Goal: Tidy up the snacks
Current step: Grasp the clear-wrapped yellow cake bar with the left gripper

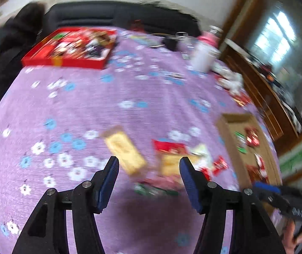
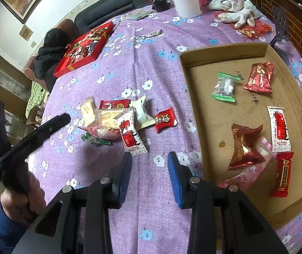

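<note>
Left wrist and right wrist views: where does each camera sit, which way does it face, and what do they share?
Left wrist: sits behind the open left tongs, facing across the purple tablecloth toward the red tray; the right hand shows at the lower right.
Right wrist: sits behind the open right tongs, looking down at the snack pile and cardboard box; the left hand shows.
Shared: pile, box, red tray, white tub.

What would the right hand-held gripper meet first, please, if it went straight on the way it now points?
Probably the red-and-white snack packet at the near edge of the loose pile, just ahead of the open right hand-held gripper; depth is uncertain.
</note>
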A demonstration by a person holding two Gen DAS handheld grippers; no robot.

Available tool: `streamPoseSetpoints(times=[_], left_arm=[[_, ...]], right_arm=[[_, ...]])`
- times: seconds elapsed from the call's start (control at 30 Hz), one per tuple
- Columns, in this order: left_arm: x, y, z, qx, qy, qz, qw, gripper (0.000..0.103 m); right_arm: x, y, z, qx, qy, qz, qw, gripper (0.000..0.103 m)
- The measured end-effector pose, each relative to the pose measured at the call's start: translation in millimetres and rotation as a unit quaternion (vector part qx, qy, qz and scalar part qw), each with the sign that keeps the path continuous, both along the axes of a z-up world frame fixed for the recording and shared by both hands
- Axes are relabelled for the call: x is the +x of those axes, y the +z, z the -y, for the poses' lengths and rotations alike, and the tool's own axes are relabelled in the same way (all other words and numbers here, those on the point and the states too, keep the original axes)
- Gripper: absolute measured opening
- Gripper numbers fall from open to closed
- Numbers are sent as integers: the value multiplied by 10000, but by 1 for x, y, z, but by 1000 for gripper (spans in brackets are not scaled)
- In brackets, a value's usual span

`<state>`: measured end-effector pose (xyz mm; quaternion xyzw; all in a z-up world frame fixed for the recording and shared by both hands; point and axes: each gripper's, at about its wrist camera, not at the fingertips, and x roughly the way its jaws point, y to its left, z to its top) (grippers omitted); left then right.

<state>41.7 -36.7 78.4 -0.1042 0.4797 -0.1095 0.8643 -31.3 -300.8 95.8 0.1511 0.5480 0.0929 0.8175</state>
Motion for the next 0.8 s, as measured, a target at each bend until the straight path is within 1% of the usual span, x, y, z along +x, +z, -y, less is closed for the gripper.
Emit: streamPoseSetpoints(times=[0.13,0.23,0.3,0.33,0.37,0.4,0.43,0.53,0.6,0.7,0.77,0.8], left_arm=[[17,-18,-13,-4,369,-324,9988,63],[32,-34,-17,-43,640,-662,9957,63],[41,-43,-17,-111,643,-851,9942,63],[44,-45,-17,-89,648,-880,9940,67],[47,-46,-16,13,700,-901,9935,71],[50,-49,-15,30,727,-921,9931,77],[52,-50,-15,-15,714,-934,9931,80],[60,-56,-8,204,745,-961,9924,83],[65,-57,0,398,653,-854,9934,84],[69,-60,9,772,462,-719,9933,83],[66,-60,12,1057,361,-583,9920,73],[63,-61,13,1220,285,-504,9908,66]], right_arm=[[3,-1,-2,-5,-3,-20,10000,33],[4,-2,-3,-29,17,-29,10000,33],[5,-3,-3,-35,8,-41,10000,33],[4,-3,-2,-42,-4,-53,10000,33],[4,-4,-1,-46,-15,-65,10000,33],[3,-5,1,-53,-37,-80,9999,33],[2,-5,3,-59,-61,-85,9999,33],[2,-5,9,-73,-141,-83,9998,33],[2,-4,11,-73,-170,-77,9998,33],[4,-5,10,-63,-130,-70,9999,33],[6,-6,5,-69,-57,-76,9999,33],[8,-7,1,-69,23,-86,9999,33]])
